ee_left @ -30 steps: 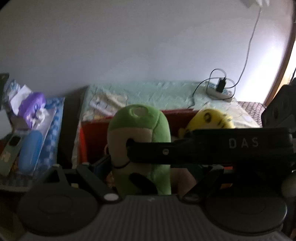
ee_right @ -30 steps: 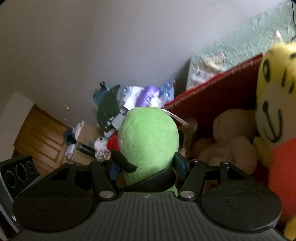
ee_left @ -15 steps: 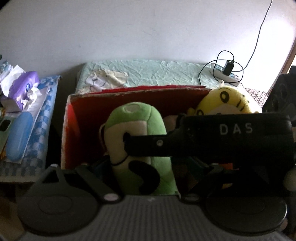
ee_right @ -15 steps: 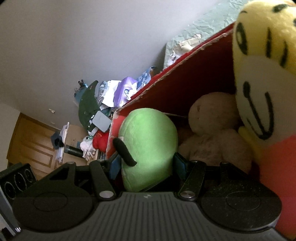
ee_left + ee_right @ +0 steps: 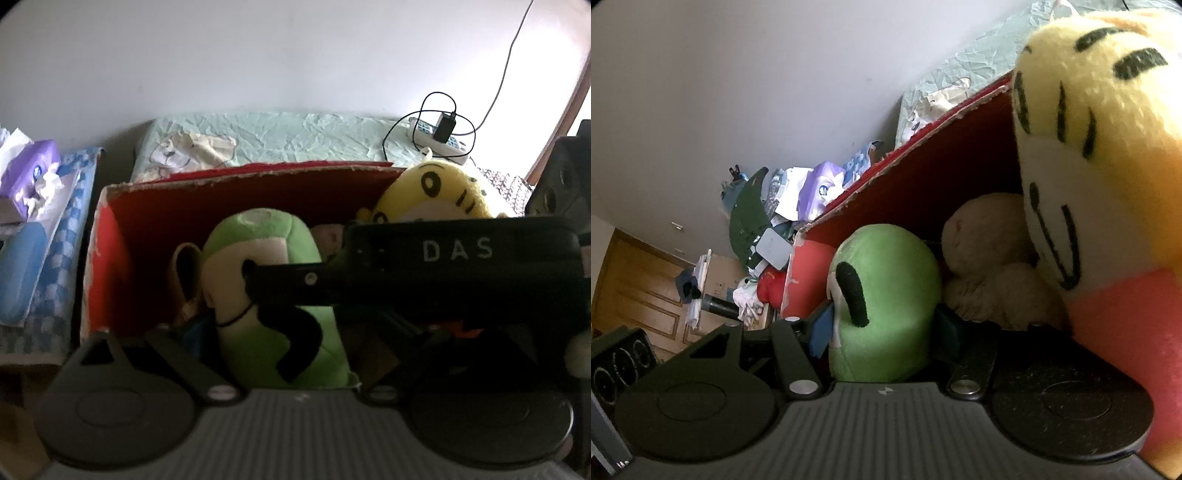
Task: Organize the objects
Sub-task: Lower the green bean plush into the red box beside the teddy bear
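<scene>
A green plush toy (image 5: 280, 332) (image 5: 886, 295) stands inside a red cardboard box (image 5: 258, 173) (image 5: 905, 158), at its left part. My right gripper (image 5: 884, 328) is shut on it, a blue pad (image 5: 822, 328) pressing each flank. My left gripper (image 5: 291, 332) also straddles the toy; its jaws are opening, and its one visible pad (image 5: 192, 332) stands just off the toy's side. Its other finger is hidden behind the right tool's black housing (image 5: 443, 258). A yellow tiger plush (image 5: 424, 192) (image 5: 1089, 166) and a beige plush (image 5: 990, 258) fill the box's right part.
The box sits against a bed with a pale green sheet (image 5: 295, 133). A power strip with a charger (image 5: 439, 136) lies on the sheet at the right. Tissue packs and clutter (image 5: 29, 173) (image 5: 812, 192) pile up left of the box. A wooden door (image 5: 635, 288) stands further left.
Both grippers have sunk with the green plush toy, which now sits lower inside the red box. The left gripper's pad has drawn away from the toy's side.
</scene>
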`<state>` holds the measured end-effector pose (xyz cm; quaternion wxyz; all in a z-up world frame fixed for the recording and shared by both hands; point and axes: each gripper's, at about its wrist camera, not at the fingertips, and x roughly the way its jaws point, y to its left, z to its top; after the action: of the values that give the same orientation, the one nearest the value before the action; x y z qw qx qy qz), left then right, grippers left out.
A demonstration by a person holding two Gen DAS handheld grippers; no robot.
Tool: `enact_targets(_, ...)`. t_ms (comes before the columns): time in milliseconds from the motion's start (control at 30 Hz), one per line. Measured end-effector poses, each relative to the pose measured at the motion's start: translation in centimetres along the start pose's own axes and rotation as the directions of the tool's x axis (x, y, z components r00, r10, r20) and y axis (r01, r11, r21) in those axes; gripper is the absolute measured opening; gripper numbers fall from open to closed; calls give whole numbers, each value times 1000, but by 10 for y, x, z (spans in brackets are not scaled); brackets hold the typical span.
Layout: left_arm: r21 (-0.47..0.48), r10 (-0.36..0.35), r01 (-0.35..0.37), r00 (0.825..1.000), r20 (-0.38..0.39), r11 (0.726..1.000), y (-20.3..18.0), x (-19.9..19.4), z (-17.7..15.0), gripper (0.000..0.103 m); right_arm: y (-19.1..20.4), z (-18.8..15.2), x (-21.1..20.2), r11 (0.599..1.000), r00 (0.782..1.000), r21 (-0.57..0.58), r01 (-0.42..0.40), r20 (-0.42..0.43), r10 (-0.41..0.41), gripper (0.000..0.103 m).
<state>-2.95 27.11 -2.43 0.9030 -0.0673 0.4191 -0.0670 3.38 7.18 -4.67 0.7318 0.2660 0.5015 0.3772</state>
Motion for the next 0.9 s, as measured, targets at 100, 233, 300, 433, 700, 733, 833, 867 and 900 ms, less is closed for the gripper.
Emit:
enact_targets(100,4,4,-4,1000,-4,1000,1,0,-1,93,0,0,1,1000,1000,1,-1,-3,1,61)
enact_targets(233,25,26,-26,1000,-2,999,-1,-3,-2,94,2,-1,1,1000,1000,-7,1,1,-1,62)
enact_targets(300,28,42,-42,999,-2,999,-1,-5,-2,94,3,0,-1,1000,1000,-11,-3,10,3,62)
enact_targets(433,37,88,-88,996,-5,995,1,-9,-5,89,6,-1,-11,999,999,-43,0,40,1,61)
enact_targets(700,88,140,-140,990,5,986,-10,-18,-8,82,14,-6,-9,995,999,-98,-9,33,12,53)
enact_targets(733,96,148,-148,989,13,984,-11,-20,-8,82,16,-6,-7,994,1000,-106,-5,30,9,52)
enact_targets(833,102,155,-157,988,24,982,-12,-26,-8,80,23,-9,1,991,1000,-135,-18,-2,18,51)
enact_targets(867,97,164,-165,986,23,981,-11,-26,-8,80,26,-11,2,989,1000,-149,-23,-8,22,51)
enact_targets(900,91,174,-176,984,24,980,-9,-27,-8,80,28,-12,3,987,1000,-158,-29,-14,27,51)
